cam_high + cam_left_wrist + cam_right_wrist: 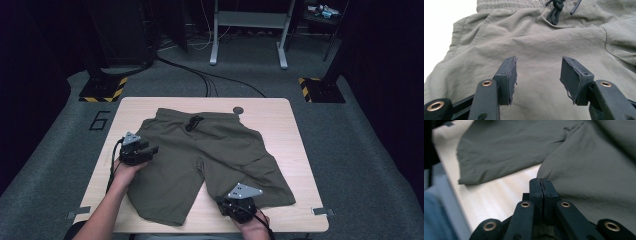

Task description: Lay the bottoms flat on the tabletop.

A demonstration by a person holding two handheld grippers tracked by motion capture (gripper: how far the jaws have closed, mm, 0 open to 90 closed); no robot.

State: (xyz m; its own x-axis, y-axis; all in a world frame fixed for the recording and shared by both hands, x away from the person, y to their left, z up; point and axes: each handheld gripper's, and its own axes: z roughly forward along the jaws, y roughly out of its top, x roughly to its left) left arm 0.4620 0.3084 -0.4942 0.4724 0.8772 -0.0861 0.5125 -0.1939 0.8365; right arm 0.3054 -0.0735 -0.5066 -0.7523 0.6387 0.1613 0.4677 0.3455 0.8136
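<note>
Left gripper [150, 148]: jaws apart, above shorts' 9 o'clock side | right gripper [540, 185]: jaws pressed together, empty, at 5 o'clock leg hem | olive-green woven drawstring shorts [210, 155]: spread flat mid pale wooden table [295, 125]

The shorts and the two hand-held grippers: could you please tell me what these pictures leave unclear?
- Right hand-held gripper: jaws shut; any pinched hem of the shorts is hidden behind the jaws, right gripper view.
- Drawstring: top cut off by the frame edge, left gripper view.
- Left hand-held gripper: jaw gap too small, high view.
</note>
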